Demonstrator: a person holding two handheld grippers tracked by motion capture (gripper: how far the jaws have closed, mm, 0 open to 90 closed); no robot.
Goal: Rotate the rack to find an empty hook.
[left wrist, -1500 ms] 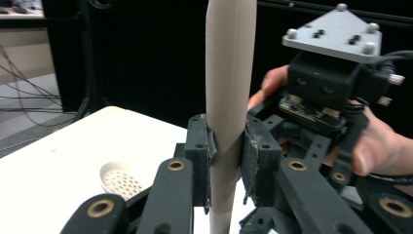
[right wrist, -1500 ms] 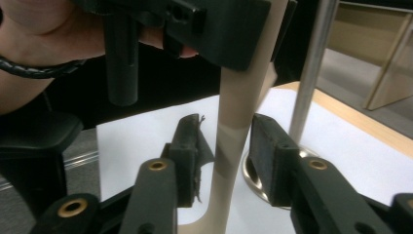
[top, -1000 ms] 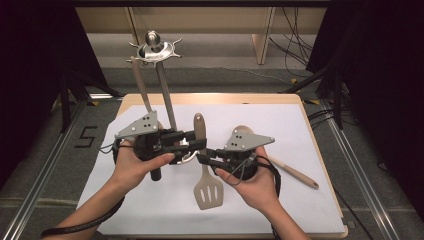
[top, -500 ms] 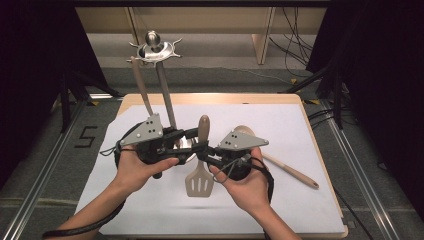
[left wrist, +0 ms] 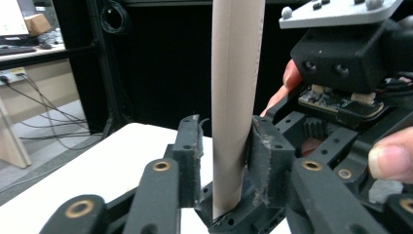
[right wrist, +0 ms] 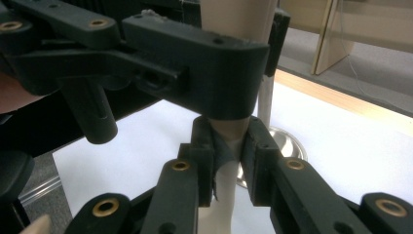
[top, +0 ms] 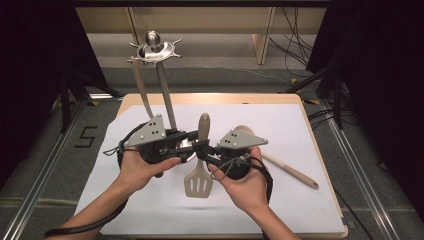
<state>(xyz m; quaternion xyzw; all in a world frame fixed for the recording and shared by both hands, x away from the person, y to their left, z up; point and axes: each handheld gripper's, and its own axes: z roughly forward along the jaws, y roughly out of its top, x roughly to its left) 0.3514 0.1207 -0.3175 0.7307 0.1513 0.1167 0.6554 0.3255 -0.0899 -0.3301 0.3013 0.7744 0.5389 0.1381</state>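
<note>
You hold the spatula (top: 200,170) between both grippers above the white sheet (top: 300,130) on the table (top: 280,98). Its long axis runs away from you: slotted blade toward you, handle tip pointing at the far edge. Your left gripper (left wrist: 225,146) has its jaws narrow around the handle; whether both pads touch it, you cannot tell. Your right gripper (right wrist: 226,146) grips the handle lower down. A wooden spoon (top: 285,165) lies to your right.

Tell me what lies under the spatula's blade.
Under the spatula only the white sheet shows, and the blade appears lifted off it. The patch right beneath is covered. Both claws, left and right, grip its handle.
</note>
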